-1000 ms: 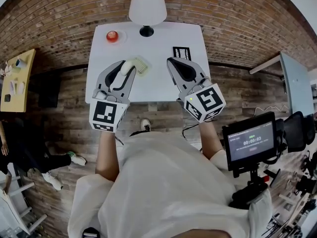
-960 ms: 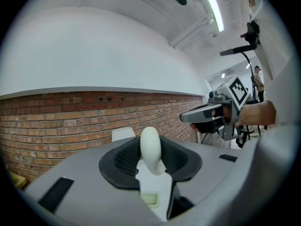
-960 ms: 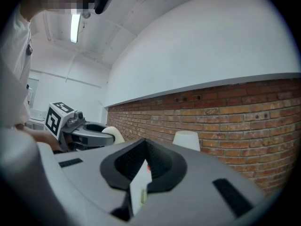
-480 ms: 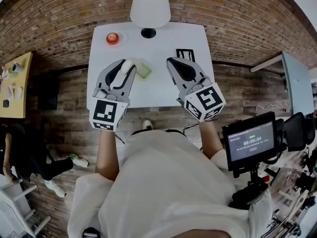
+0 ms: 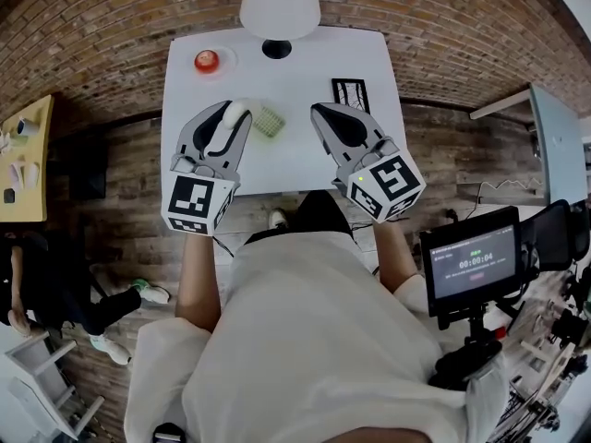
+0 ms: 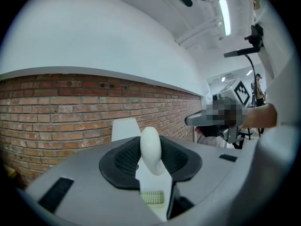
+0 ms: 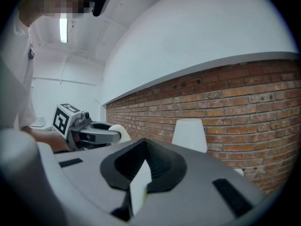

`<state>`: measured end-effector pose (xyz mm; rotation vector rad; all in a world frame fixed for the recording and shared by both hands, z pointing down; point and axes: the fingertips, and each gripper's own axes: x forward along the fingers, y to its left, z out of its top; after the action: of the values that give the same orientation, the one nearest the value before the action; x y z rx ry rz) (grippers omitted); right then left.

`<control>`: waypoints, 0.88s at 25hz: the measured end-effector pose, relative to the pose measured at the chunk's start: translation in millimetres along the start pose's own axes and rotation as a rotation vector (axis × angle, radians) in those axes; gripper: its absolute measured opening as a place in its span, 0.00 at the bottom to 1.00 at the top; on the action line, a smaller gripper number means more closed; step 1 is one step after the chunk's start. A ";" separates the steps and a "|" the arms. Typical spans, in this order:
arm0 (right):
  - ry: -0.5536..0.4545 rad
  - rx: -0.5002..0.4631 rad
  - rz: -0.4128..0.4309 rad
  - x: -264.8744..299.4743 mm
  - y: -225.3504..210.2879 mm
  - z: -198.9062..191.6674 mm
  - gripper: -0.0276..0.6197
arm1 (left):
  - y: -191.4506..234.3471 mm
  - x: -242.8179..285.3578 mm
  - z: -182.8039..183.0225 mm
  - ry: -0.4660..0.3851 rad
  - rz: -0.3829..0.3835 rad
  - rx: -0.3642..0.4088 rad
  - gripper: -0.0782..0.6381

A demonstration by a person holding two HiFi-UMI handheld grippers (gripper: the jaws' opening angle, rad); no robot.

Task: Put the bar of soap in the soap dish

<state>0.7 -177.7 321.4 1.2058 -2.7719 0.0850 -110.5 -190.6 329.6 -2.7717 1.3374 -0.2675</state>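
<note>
A white oval bar of soap [image 5: 236, 114] [image 6: 150, 145] stands on edge between the pads of my left gripper [image 5: 235, 118] [image 6: 151, 161], which is shut on it above the white table [image 5: 295, 164]. The pale green gridded soap dish [image 5: 269, 121] [image 6: 153, 197] lies on the table just right of and beneath the soap. My right gripper [image 5: 323, 114] [image 7: 142, 171] hovers right of the dish; its jaws are together with nothing in them. In the right gripper view, the left gripper [image 7: 96, 134] shows with the soap [image 7: 121, 132] at its tip.
A white lamp [image 5: 279, 7] [image 6: 124, 128] [image 7: 189, 134] stands at the table's far edge. A red object on a round white base [image 5: 205, 60] sits at the far left. A black marker card [image 5: 350, 93] lies at the right. A screen on a stand [image 5: 471, 264] is off to the right.
Both grippers have moved a little forward and down over the table, the left one still holding the soap. The soap dish now shows more fully to the right of the soap.
</note>
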 end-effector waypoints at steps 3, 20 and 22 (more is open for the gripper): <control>0.008 0.017 0.013 3.3 0.3 -7.9 0.05 | 1.8 4.3 -9.7 0.016 -0.006 -0.023 0.28; 0.108 0.059 0.032 33.0 -33.0 -65.3 0.05 | 17.6 55.0 -93.8 0.110 0.047 -0.263 0.28; 0.124 0.065 0.039 38.8 -38.2 -72.0 0.05 | 19.5 60.2 -109.3 0.116 0.065 -0.327 0.28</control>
<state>8.5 -224.8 397.9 1.1205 -2.7040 0.2463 -108.2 -246.7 442.8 -3.0063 1.6298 -0.2275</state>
